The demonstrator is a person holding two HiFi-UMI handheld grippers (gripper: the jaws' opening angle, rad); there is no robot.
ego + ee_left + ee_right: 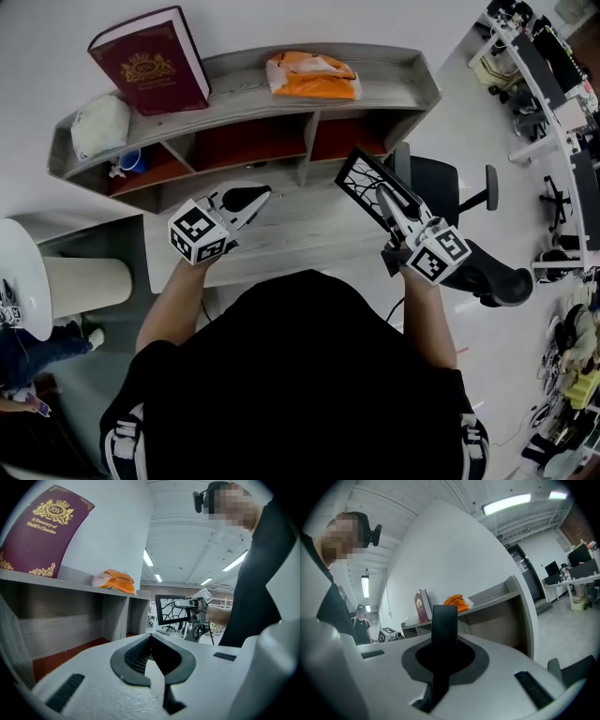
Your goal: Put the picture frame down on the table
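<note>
A black picture frame point(367, 183) with a branch pattern hangs tilted over the right end of the grey wooden table point(300, 230). My right gripper point(392, 211) is shut on its near edge. In the right gripper view the frame point(444, 620) shows edge-on as a dark bar rising between the jaws. From the left gripper view, the frame point(171, 609) and the right gripper point(187, 603) are seen off to the right. My left gripper point(255, 197) hovers over the table's left part, jaws together with nothing in them point(152, 656).
A shelf unit point(375, 94) runs along the back of the table. On top stand a maroon book point(150, 61), an orange bag point(312, 75) and a white bundle point(98, 127). A black office chair point(441, 187) stands at right, a round white table point(19, 281) at left.
</note>
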